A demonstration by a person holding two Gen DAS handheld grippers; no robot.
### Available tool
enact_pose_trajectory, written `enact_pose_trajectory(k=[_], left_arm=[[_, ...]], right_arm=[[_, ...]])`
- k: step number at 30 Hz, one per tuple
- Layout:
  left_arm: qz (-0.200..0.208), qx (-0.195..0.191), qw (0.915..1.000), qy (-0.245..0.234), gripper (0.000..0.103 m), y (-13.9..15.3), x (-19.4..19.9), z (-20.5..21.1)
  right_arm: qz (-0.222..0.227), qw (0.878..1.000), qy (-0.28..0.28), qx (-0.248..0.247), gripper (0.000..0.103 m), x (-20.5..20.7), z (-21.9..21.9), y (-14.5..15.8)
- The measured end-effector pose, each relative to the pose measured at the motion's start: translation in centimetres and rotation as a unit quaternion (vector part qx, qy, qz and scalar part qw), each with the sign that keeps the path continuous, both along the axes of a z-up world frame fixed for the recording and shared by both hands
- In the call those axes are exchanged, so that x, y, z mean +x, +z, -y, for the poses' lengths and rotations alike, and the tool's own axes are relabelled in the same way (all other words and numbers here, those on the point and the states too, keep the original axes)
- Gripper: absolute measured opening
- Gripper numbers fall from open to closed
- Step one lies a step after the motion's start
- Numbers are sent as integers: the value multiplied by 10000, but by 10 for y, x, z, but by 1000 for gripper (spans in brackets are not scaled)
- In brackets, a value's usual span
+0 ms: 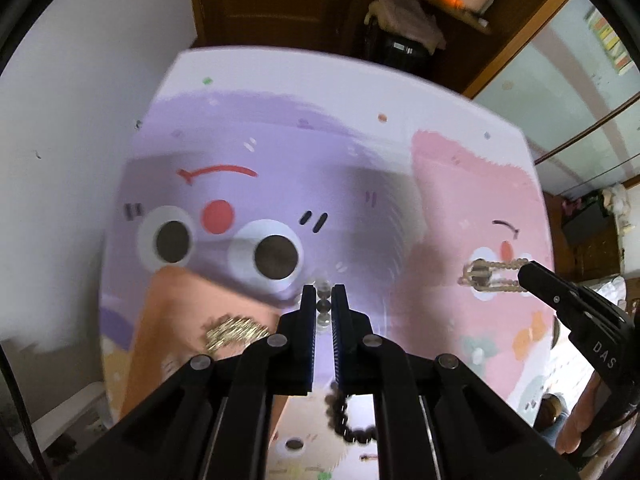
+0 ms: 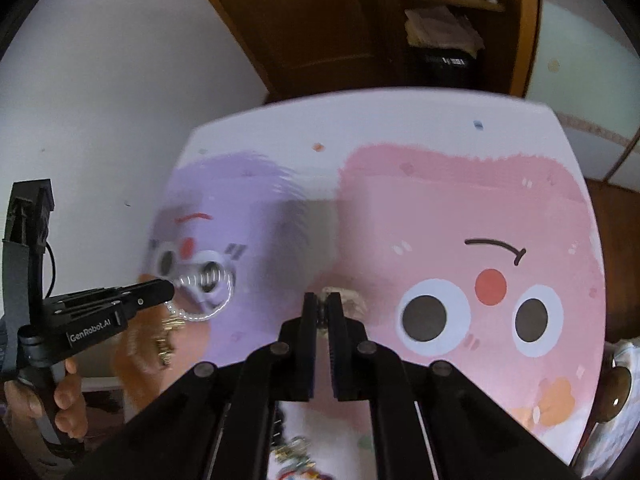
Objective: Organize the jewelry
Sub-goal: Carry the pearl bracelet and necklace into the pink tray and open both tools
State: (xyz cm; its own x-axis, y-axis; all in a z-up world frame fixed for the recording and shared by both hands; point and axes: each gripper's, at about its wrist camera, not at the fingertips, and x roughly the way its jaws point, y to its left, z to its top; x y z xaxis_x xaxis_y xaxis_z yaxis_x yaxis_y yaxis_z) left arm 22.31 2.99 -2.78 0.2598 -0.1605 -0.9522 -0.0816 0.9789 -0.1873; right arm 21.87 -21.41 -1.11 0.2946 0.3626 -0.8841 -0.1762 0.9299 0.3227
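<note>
My left gripper [image 1: 323, 292] is shut on a clear bead bracelet [image 1: 322, 306] and holds it above the cartoon table mat [image 1: 280, 140]; from the right wrist view the bracelet hangs as a pale loop [image 2: 208, 304] at the left gripper's tip [image 2: 166, 290]. My right gripper [image 2: 323, 300] is shut on a beige bead bracelet [image 2: 344, 296]; in the left wrist view that bracelet [image 1: 492, 276] sticks out from the right gripper's tip [image 1: 528, 276]. A gold chain [image 1: 232, 330] lies on the mat left of my left fingers. A dark bead bracelet [image 1: 348, 416] lies below them.
The mat [image 2: 460, 208] covers a table against a white wall [image 1: 80, 120]. A brown door [image 1: 272, 0] and a cluttered shelf [image 1: 408, 24] stand behind. More small jewelry [image 2: 296, 456] lies at the near edge. A gold piece [image 2: 166, 344] lies under the left gripper.
</note>
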Motion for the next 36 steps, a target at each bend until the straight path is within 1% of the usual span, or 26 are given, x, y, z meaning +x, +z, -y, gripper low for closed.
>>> enact_pose_trajectory(k=[3, 4, 5, 7, 9, 11, 13, 17, 21, 24, 28, 30, 31, 34, 36], left_arm=[[253, -76, 9996, 89, 5, 29, -21, -14], [321, -92, 9994, 112, 5, 39, -30, -17], [421, -128, 9989, 159, 5, 55, -40, -20], [540, -211, 9981, 229, 5, 68, -54, -30], [707, -170, 9969, 317, 5, 81, -77, -45], [758, -120, 9963, 384, 5, 83, -91, -53], [722, -155, 9963, 444, 5, 77, -106, -60], [560, -161, 9964, 615, 5, 50, -127, -76], [256, -133, 9962, 826, 5, 12, -137, -89], [39, -167, 9959, 891, 5, -12, -142, -96], [-182, 113, 9955, 922, 5, -40, -147, -103], [-253, 184, 9950, 948, 6, -49, -149, -106], [-201, 192, 9953, 932, 6, -51, -150, -107], [-214, 355, 9951, 901, 6, -54, -151, -108], [-219, 346, 9954, 869, 6, -55, -152, -109]], right_arm=[[209, 9996, 143, 152, 4, -13, -11, 25], [320, 9990, 229, 200, 4, -20, -17, 37], [391, 9985, 294, 248, 4, -24, -23, 45], [545, 9966, 463, 402, 5, -36, -37, 63], [665, 9944, 635, 522, 5, -46, -50, 78], [763, 9920, 796, 610, 5, -57, -65, 88], [799, 9896, 980, 691, 5, -65, -83, 92], [763, 9866, 1261, 704, 5, -73, -119, 82], [562, 9853, 1487, 632, 5, -78, -151, 62], [454, 9856, 1530, 552, 5, -77, -169, 43], [285, 9874, 1489, 458, 5, -68, -186, 17], [218, 9878, 1476, 446, 5, -65, -193, 11], [205, 9879, 1481, 417, 5, -62, -197, 7], [193, 9884, 1461, 378, 5, -53, -205, 2], [188, 9886, 1439, 405, 5, -49, -210, 1]])
